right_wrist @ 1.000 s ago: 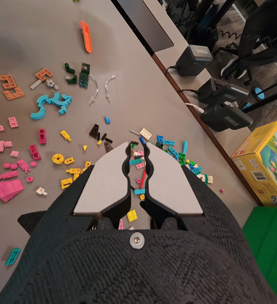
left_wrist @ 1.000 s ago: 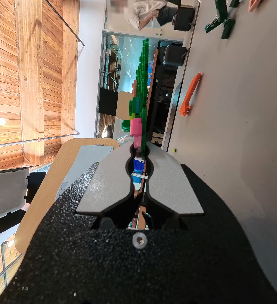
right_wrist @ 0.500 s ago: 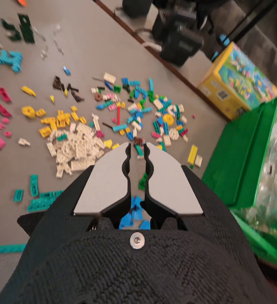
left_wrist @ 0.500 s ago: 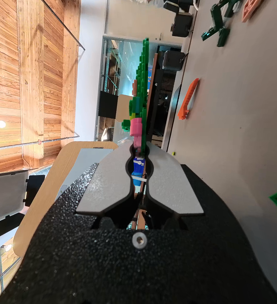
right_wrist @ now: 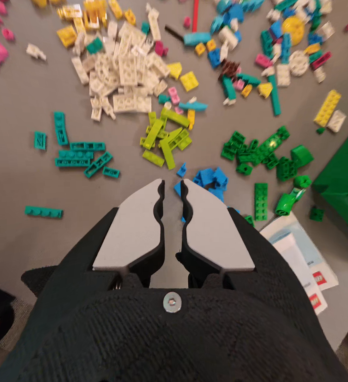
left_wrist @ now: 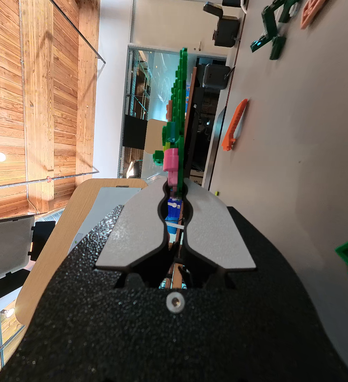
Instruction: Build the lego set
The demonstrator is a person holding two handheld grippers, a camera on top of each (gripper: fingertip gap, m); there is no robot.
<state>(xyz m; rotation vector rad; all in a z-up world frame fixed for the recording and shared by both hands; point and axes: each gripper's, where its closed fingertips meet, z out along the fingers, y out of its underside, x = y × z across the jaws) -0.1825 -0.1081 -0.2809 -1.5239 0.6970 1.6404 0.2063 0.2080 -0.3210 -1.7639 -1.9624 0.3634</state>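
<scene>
My left gripper (left_wrist: pixel 176 182) is shut on the edge of a green baseplate build (left_wrist: pixel 181 86), held up edge-on in the air. The build carries pink bricks (left_wrist: pixel 170 163) and small green and yellow pieces on its left face. My right gripper (right_wrist: pixel 172 182) hovers empty over the grey table (right_wrist: pixel 34 186), its jaws a narrow gap apart. Its tips are just left of a pile of blue pieces (right_wrist: pixel 210 177). Lime pieces (right_wrist: pixel 166 138) lie just beyond the tips, with green pieces (right_wrist: pixel 260 151) to the right and teal plates (right_wrist: pixel 80 153) to the left.
White plates (right_wrist: pixel 123 76), yellow and mixed small pieces lie farther off. A green bin (right_wrist: pixel 346 186) and instruction booklets (right_wrist: pixel 299 258) are at the right. In the left wrist view an orange brick separator (left_wrist: pixel 234 126) and dark green parts (left_wrist: pixel 270 35) lie on the table. Spacing between my two grippers at the tips: around 50 centimetres.
My right gripper has swung back toward the near side of the table, from the small mixed pieces to the blue and lime piles. My left gripper still holds the build, shifted only slightly.
</scene>
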